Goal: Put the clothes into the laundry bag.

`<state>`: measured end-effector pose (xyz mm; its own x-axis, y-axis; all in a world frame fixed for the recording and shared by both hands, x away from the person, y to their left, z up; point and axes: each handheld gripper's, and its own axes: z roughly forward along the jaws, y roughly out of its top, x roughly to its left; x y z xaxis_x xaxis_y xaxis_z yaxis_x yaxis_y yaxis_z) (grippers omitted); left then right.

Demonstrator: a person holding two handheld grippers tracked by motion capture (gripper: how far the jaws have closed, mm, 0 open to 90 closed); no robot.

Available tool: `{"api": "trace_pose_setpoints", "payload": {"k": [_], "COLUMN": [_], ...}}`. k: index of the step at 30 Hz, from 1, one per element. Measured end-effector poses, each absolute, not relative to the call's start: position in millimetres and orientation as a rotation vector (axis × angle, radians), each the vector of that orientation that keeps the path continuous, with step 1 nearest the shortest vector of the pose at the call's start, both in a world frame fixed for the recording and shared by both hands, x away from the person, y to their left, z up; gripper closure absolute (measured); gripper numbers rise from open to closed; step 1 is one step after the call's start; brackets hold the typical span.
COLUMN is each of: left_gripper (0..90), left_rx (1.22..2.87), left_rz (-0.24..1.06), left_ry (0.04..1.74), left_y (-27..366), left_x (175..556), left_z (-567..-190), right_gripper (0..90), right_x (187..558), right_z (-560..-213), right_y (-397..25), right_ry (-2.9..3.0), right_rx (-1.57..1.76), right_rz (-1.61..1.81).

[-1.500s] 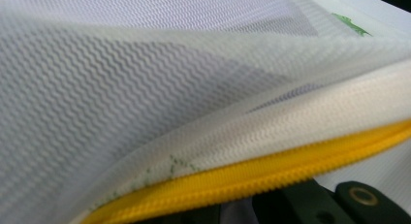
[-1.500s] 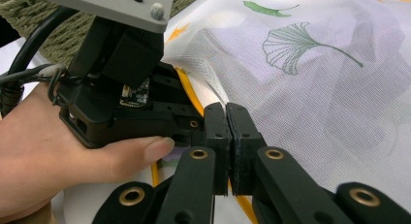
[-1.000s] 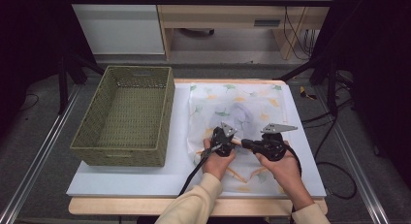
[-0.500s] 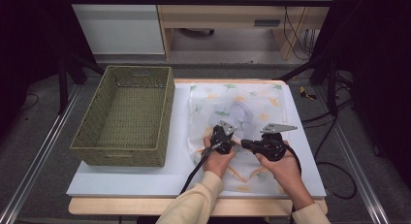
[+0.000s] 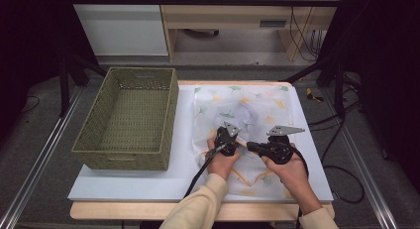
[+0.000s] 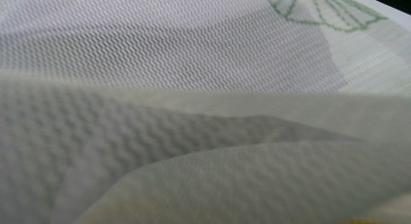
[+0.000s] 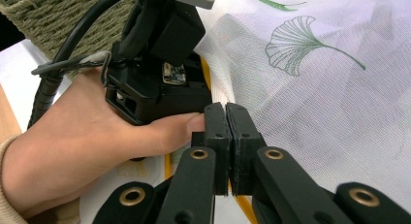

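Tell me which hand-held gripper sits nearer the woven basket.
The left hand-held gripper. It is held over the leaf-print cloth on the side toward the green woven basket; the right hand-held gripper lies farther away, its jaws pointing at the left one.

The cloth [image 5: 247,115] is thin and white, half see-through, printed with ginkgo leaves in green, yellow and orange; in the right gripper view one green fan-shaped leaf [image 7: 303,47] shows with fine veins and a long stem; the left gripper view shows the cloth's weave [image 6: 194,88] as small zigzag ridges, pale grey-white, with a green leaf outline at the top; the basket [image 5: 131,120] is woven, olive green; the table top [image 5: 148,182] is white with a light wooden front edge; both grippers, left gripper [image 5: 227,137] and right gripper [image 5: 252,146], are black, each topped by a grey plate; the person's sleeve [image 5: 198,209] is cream.
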<state>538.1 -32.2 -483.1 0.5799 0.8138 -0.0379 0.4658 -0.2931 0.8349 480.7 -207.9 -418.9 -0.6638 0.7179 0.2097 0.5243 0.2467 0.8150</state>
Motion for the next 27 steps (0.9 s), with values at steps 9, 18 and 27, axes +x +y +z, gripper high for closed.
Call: {"api": "trace_pose_setpoints", "payload": {"k": [9, 18, 27], "left_gripper": [90.0, 90.0, 90.0], "left_rx": [1.946, 1.94, 1.935], "left_rz": [0.509, 0.504, 0.508], "left_ry": [1.028, 1.032, 1.035], "left_y": [-33.5, -33.6, -34.2], "left_x": [541.1, 543.7, 544.3], "left_z": [-482.6, -482.7, -482.8], "right_gripper": [88.9, 88.9, 88.9], "right_x": [481.4, 482.0, 482.9], "right_z": [-417.5, -416.5, -415.2], "right_y": [-207.2, -204.4, -203.9], "right_ry": [2.305, 2.313, 2.31], "right_rx": [1.174, 1.168, 1.173], "right_rz": [1.377, 1.37, 1.369]}}
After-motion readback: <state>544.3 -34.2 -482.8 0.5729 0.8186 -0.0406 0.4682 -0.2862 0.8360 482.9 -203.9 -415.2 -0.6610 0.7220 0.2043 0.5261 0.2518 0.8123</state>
